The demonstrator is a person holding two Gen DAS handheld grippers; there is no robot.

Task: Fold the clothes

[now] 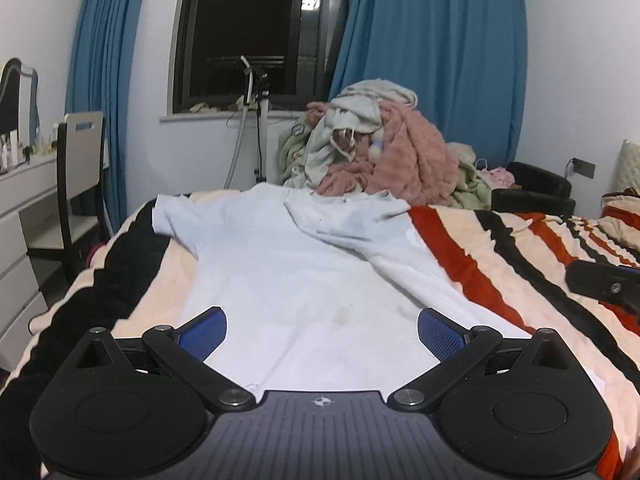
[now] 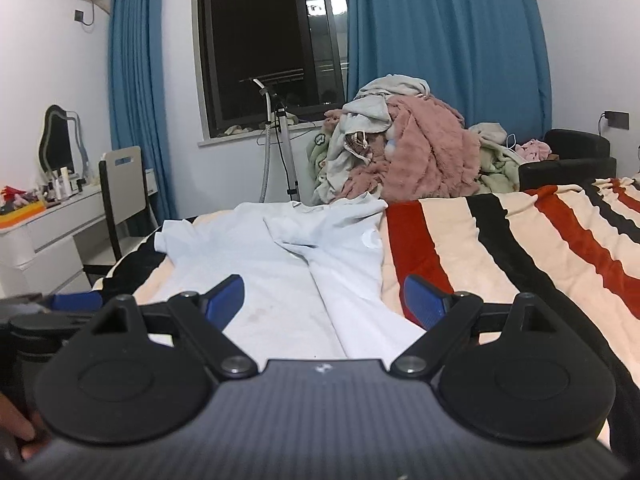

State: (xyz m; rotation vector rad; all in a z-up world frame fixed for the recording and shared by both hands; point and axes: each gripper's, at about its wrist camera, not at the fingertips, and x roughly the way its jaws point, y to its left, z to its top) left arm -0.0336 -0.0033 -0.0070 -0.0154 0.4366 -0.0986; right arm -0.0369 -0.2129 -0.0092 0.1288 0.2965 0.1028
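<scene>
A pale blue T-shirt lies flat on the striped bed, its right side folded over onto the middle, its left sleeve spread out. It also shows in the right wrist view. My left gripper is open and empty, hovering over the shirt's near hem. My right gripper is open and empty over the folded right edge near the hem. The right gripper's body shows at the right edge of the left wrist view; the left gripper shows at the left edge of the right wrist view.
A striped red, black and cream blanket covers the bed. A heap of clothes sits at the bed's far end. A chair and white dresser stand left. Blue curtains and a dark window are behind.
</scene>
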